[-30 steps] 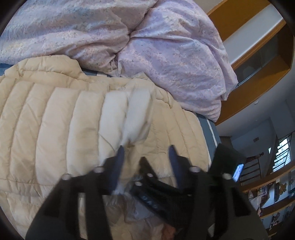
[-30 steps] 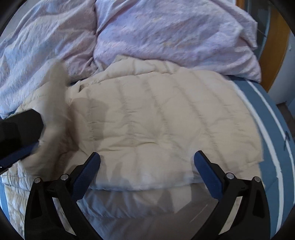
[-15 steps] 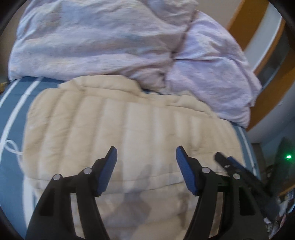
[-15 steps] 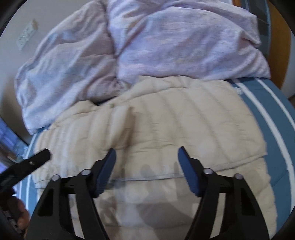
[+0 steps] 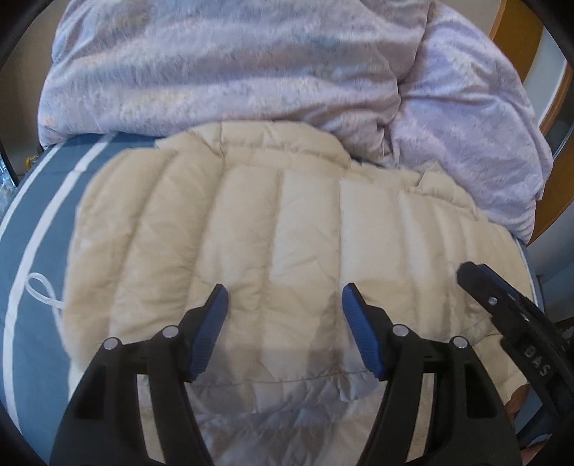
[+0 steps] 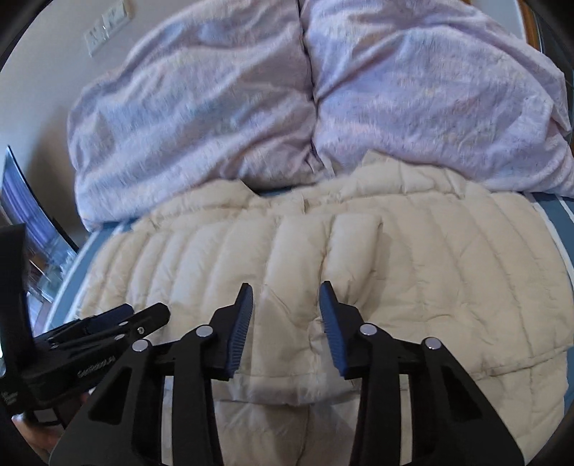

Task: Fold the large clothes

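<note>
A cream quilted puffer jacket lies folded over on the blue bed, its upper layer ending in an edge just in front of me; it also fills the right wrist view. My left gripper is open and empty, hovering above the jacket's near part. My right gripper is open and empty above the jacket's middle. The right gripper shows at the right edge of the left wrist view; the left gripper shows at the left of the right wrist view.
A crumpled lilac duvet is piled behind the jacket, also seen in the right wrist view. The blue sheet with white stripes shows at the left. A white cord loop lies beside the jacket. Wooden furniture stands far right.
My left gripper let go of the jacket flap it held and opened. Both grippers pulled back and up from the jacket; the right one narrowed its opening. The jacket now lies folded over.
</note>
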